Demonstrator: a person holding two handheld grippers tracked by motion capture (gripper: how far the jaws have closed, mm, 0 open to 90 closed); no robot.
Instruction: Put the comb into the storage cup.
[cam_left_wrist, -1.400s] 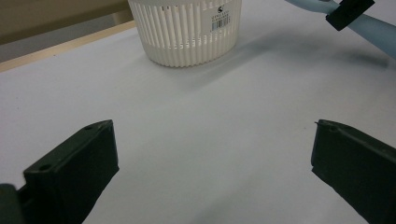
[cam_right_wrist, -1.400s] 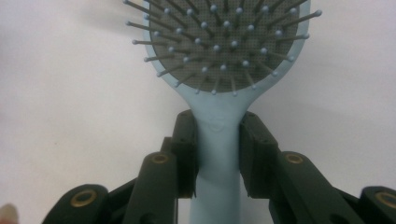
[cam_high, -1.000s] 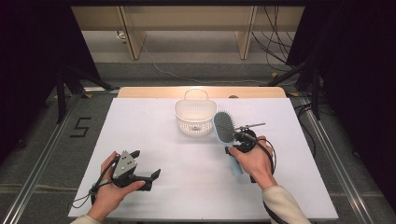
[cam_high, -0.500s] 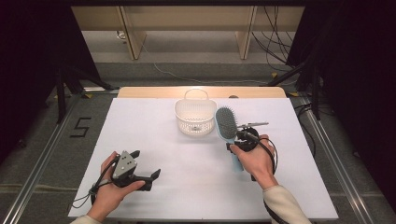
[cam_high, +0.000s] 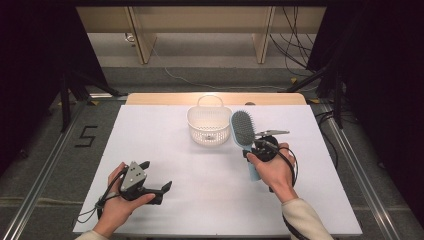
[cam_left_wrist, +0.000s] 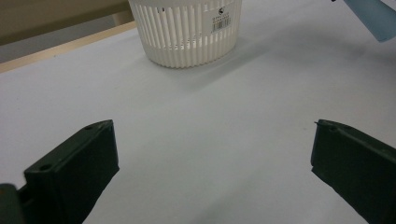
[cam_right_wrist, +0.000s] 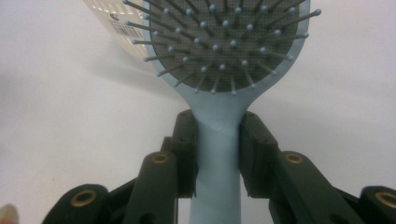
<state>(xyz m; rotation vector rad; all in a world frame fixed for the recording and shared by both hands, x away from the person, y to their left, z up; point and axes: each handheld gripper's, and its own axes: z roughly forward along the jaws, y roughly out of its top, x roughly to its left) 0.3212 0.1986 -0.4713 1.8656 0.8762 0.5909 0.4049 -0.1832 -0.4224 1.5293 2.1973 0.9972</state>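
The right gripper (cam_right_wrist: 217, 140) pinches the blue hairbrush (cam_high: 242, 132) at its neck, just right of the white basket (cam_high: 209, 131); the left gripper (cam_high: 150, 187) rests spread, well left of the basket. The long handle could pivot in that narrow pinch, knocking the basket

light: bright on white table (cam_high: 165, 145), dark surround | shadows: soft | focus: slightly soft | glare: none
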